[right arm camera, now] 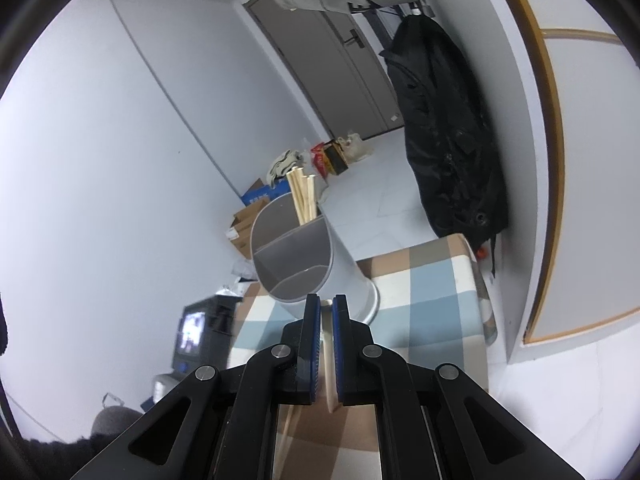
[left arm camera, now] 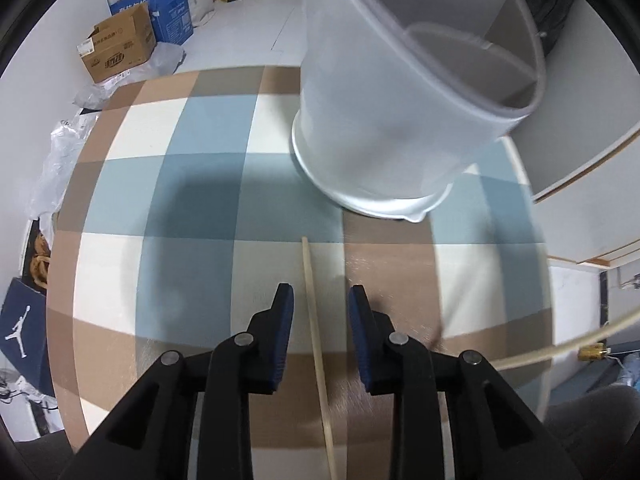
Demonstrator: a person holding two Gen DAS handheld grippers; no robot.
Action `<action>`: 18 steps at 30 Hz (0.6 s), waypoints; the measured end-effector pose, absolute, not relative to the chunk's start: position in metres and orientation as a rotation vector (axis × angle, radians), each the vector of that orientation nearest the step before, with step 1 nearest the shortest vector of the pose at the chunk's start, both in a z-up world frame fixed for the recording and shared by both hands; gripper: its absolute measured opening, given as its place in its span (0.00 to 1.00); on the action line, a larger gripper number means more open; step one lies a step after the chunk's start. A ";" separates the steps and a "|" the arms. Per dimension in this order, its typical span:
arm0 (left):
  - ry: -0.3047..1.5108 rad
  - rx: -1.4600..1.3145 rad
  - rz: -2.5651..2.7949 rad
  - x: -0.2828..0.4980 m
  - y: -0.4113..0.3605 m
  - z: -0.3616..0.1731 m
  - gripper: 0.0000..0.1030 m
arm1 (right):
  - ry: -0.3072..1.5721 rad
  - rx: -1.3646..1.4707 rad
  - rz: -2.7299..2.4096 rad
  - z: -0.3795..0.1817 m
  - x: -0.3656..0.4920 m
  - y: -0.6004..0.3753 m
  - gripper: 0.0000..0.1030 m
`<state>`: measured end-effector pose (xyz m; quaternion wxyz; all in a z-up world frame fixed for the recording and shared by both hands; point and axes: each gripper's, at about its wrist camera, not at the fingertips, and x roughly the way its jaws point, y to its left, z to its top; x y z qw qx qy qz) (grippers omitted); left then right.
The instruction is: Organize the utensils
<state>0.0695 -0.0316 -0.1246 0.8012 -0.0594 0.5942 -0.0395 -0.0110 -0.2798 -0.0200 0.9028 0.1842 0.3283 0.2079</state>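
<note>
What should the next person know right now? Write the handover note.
Left gripper: jaws open, straddling a chopstick lying on the checked tablecloth, not gripping it.
Right gripper: jaws shut on a pale chopstick, aimed toward the utensil holder.
Done: several chopsticks stand in the holder's back compartment.
Left: drop in the held one, pick up the one on the cloth.
</note>
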 end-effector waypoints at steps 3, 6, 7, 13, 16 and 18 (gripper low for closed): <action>1.254 -0.095 -0.072 0.077 -0.036 -0.125 0.22 | 0.686 0.402 0.430 -0.023 -0.008 -0.283 0.05; 1.238 -0.041 -0.056 0.081 -0.043 -0.126 0.21 | 0.685 0.413 0.433 -0.023 -0.006 -0.285 0.05; 1.232 -0.034 -0.060 0.083 -0.044 -0.126 0.12 | 0.686 0.417 0.434 -0.024 -0.006 -0.285 0.05; 1.174 -0.086 -0.067 0.079 -0.033 -0.119 0.00 | 0.697 0.422 0.433 -0.026 -0.003 -0.285 0.05; 1.112 -0.126 -0.079 0.072 -0.019 -0.096 0.00 | 0.695 0.411 0.433 -0.027 -0.003 -0.284 0.05; 1.064 -0.150 -0.088 0.065 -0.014 -0.079 0.00 | 0.693 0.403 0.433 -0.026 -0.004 -0.282 0.05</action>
